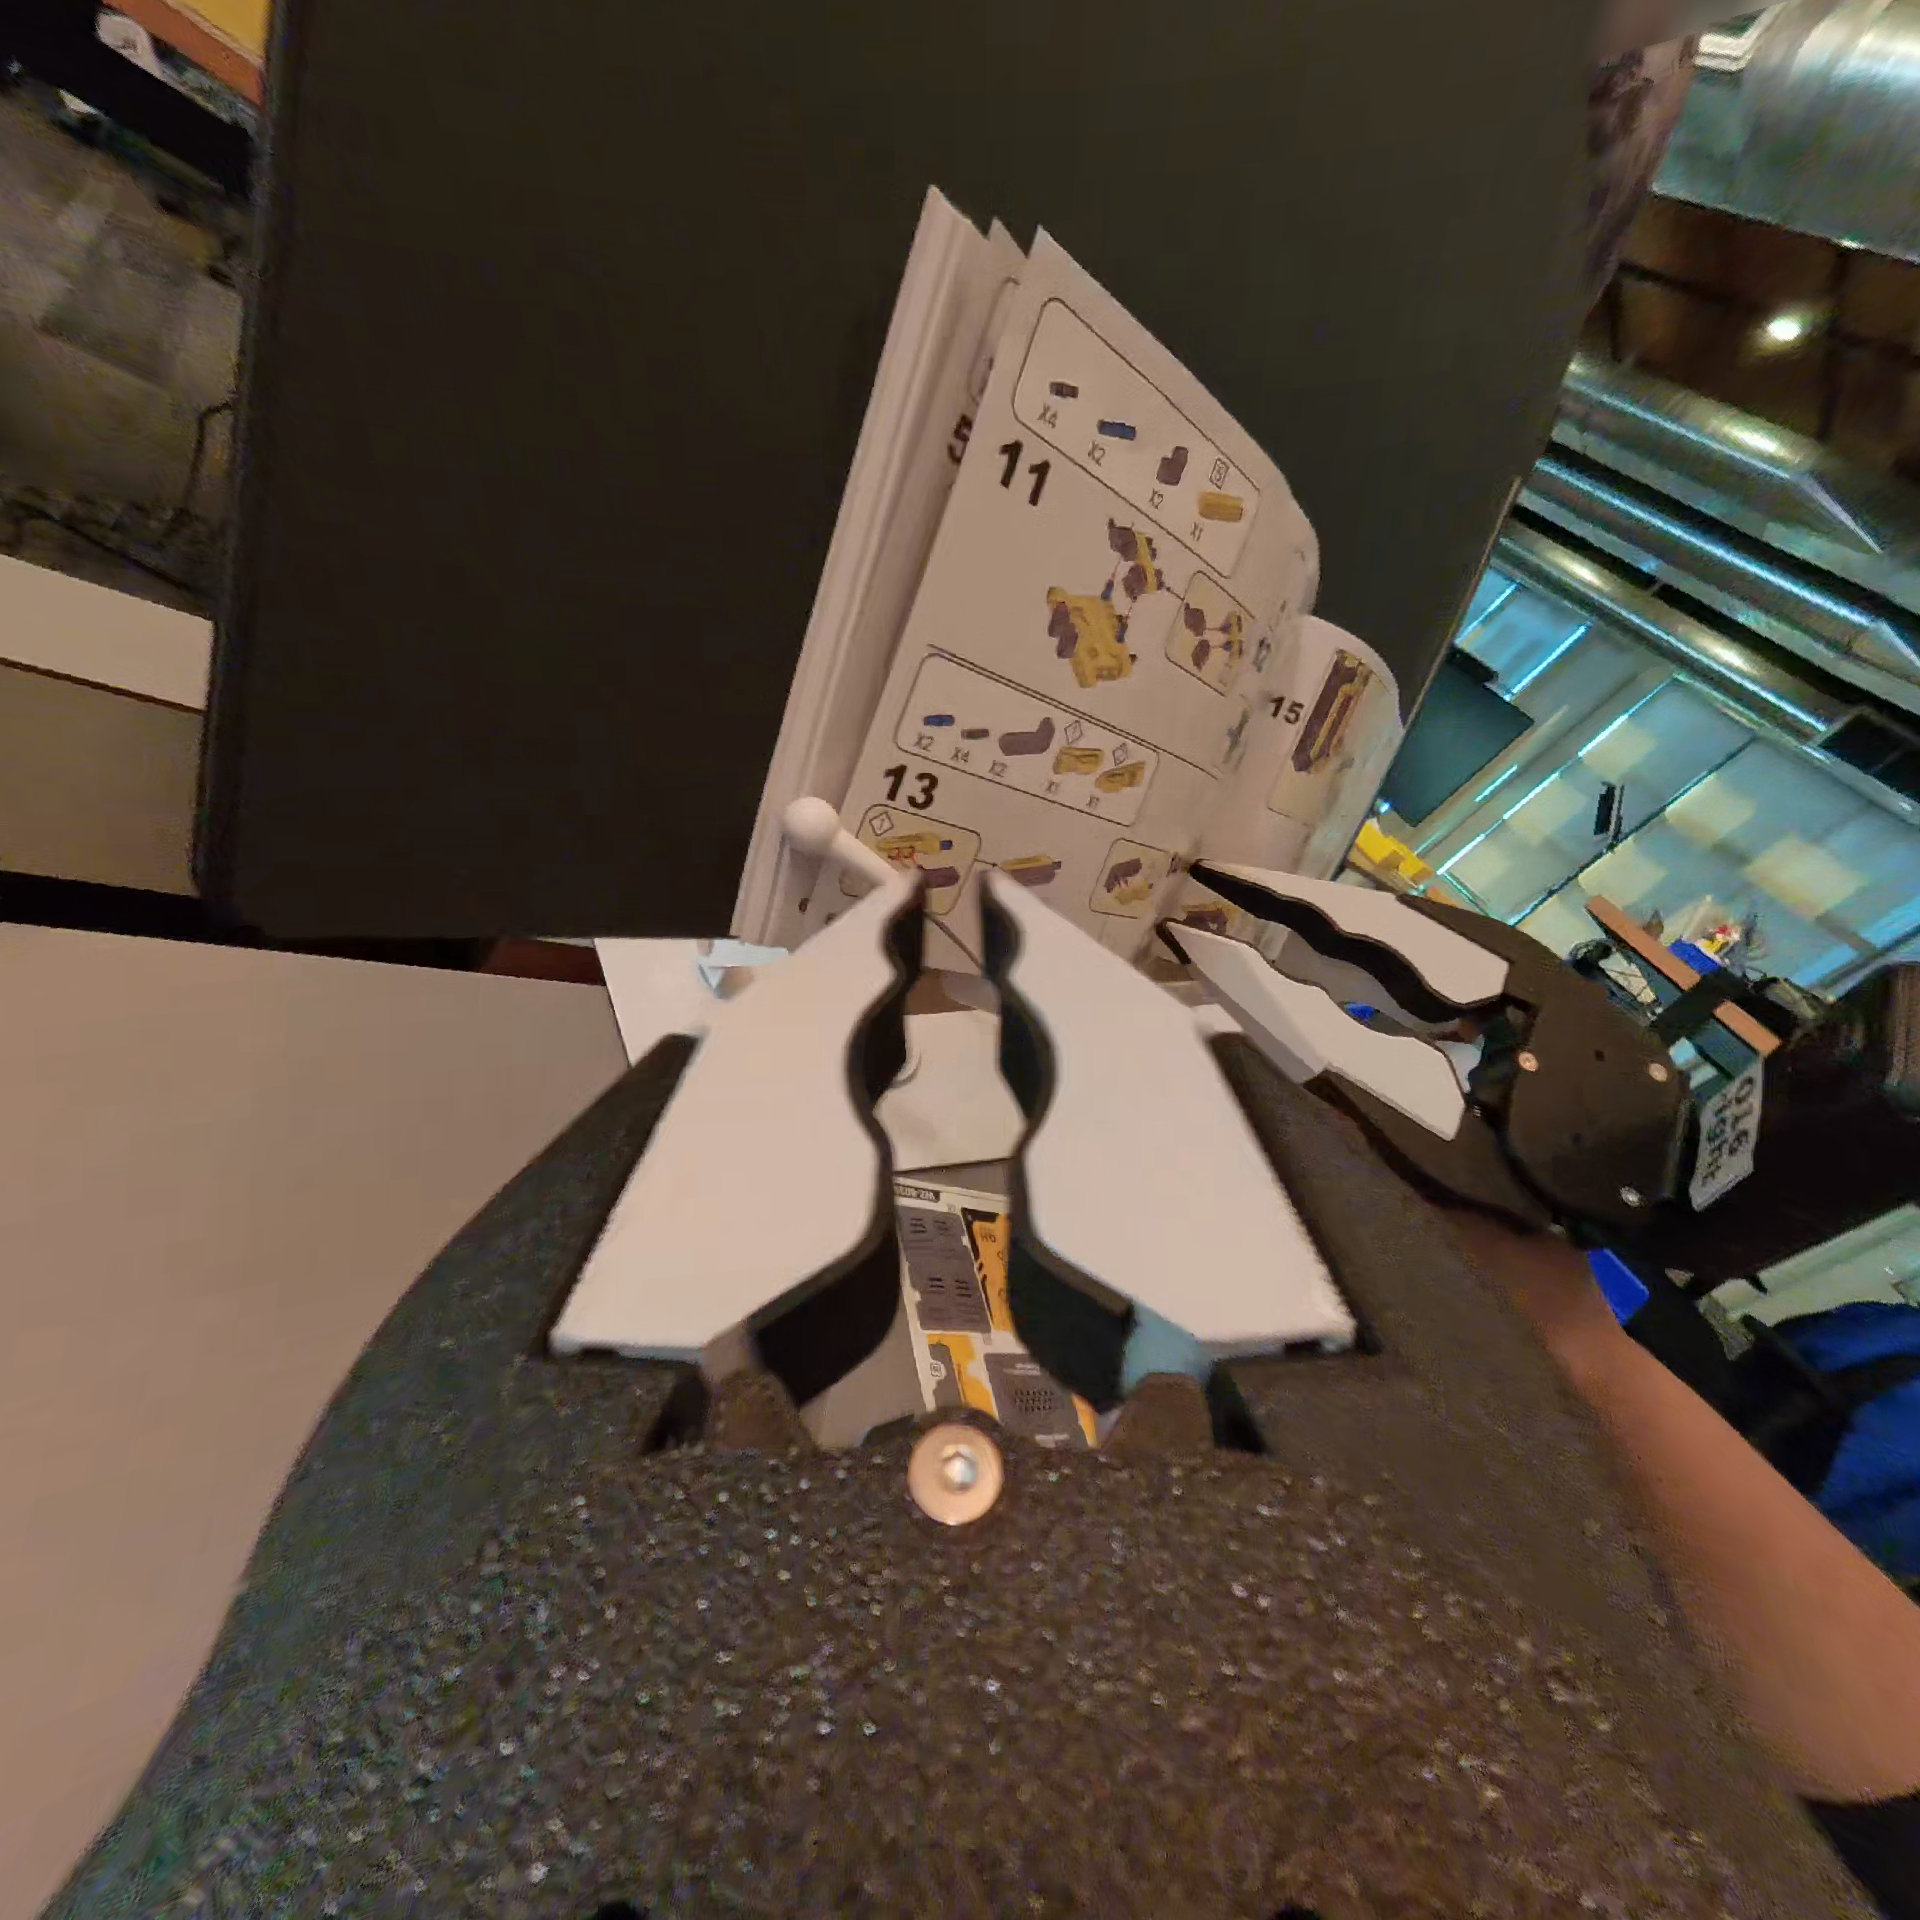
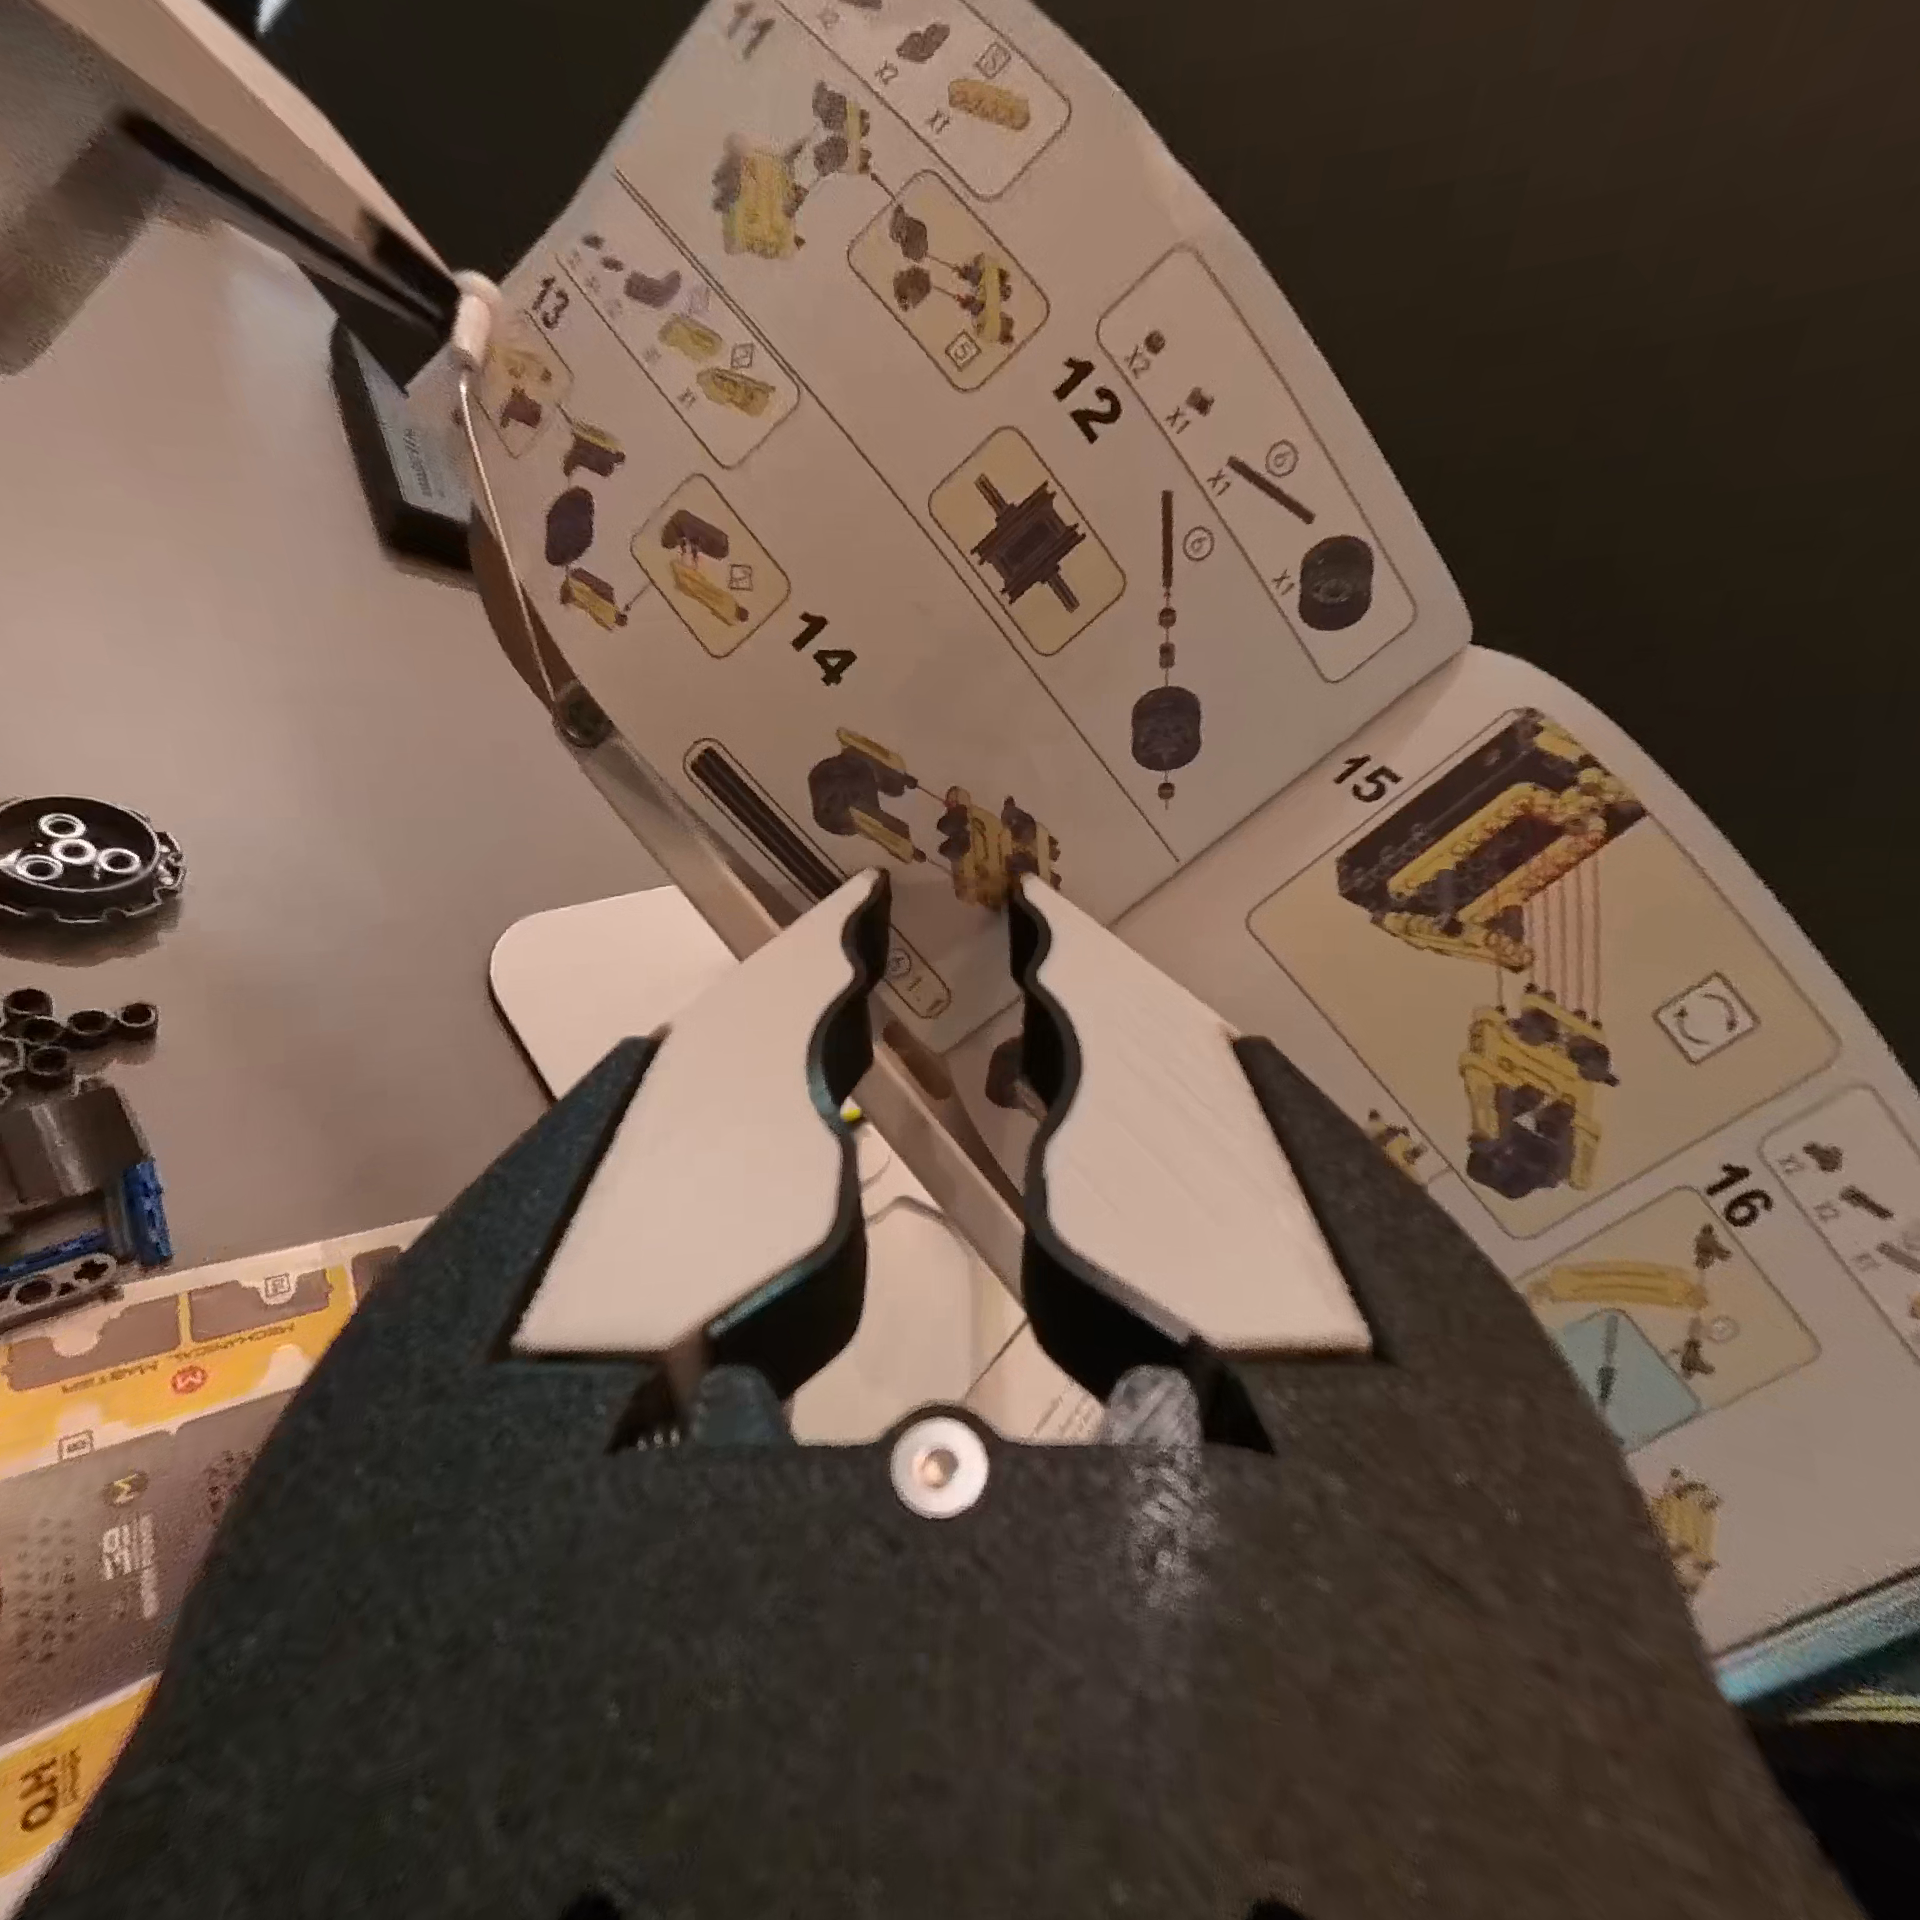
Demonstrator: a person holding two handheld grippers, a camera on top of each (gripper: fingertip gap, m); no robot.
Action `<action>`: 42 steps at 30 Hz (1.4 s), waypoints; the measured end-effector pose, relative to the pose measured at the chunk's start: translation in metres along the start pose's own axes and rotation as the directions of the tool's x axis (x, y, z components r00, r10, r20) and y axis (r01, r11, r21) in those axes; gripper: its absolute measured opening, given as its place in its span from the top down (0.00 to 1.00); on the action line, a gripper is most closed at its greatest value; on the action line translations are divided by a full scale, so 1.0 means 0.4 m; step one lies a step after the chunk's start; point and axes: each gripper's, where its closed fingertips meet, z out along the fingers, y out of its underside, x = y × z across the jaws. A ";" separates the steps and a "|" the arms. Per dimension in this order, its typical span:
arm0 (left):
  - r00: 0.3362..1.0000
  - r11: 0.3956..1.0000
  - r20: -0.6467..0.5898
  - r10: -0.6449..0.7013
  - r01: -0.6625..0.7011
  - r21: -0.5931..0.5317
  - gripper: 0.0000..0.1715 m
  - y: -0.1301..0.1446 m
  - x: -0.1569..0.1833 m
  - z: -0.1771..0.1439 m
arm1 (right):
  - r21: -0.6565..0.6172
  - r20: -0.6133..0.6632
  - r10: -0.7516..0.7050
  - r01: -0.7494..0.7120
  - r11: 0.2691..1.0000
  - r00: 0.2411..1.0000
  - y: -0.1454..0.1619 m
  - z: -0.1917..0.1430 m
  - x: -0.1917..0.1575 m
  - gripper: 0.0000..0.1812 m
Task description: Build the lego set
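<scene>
An open instruction booklet (image 1: 1081, 582) stands upright on a white book stand (image 2: 582, 966), against a black board. My left gripper (image 1: 953, 896) is at the booklet's lower left. Its tips are nearly closed on the stand's white ball-ended page-holder arm (image 1: 816, 829). The right wrist view shows that pinch (image 2: 473, 312) at the page's left edge. My right gripper (image 2: 948, 888) is open and empty, its tips close to the bottom of the booklet's left page (image 2: 935, 499). In the left wrist view, it (image 1: 1179, 899) reaches in from the right at the booklet's lower right.
Loose parts lie on the table at left: a black toothed disc (image 2: 78, 857), small black rings (image 2: 73, 1023), and grey and blue bricks (image 2: 94, 1195). A yellow printed sheet (image 2: 156, 1382) lies in front and a black flat device (image 2: 410, 468) behind. A person's forearm (image 1: 1662, 1475) is at right. One gripper's finger ends stand about 15 centimeters off the other's.
</scene>
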 end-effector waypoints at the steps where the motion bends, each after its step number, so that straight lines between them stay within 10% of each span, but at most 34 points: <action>1: 1.000 1.000 -0.010 -0.003 0.003 0.013 1.00 -0.003 -0.001 -0.001 | 0.004 0.002 -0.003 0.003 1.000 1.000 -0.005 0.001 -0.002 0.88; 21: 0.994 0.994 -0.073 -0.083 0.088 0.066 1.00 -0.002 -0.012 -0.022 | 0.047 0.077 0.047 -0.051 0.998 0.996 -0.065 0.044 -0.026 0.98; 28: 0.984 0.988 -0.083 -0.157 0.156 -0.020 0.82 0.028 -0.024 0.005 | 0.015 0.094 -0.050 0.049 0.999 0.994 -0.102 0.096 -0.079 0.98; 42: 0.969 0.976 -0.131 -0.210 0.216 0.030 0.99 0.030 -0.020 0.020 | 0.014 0.133 -0.033 0.031 0.999 0.991 -0.123 0.122 -0.093 1.00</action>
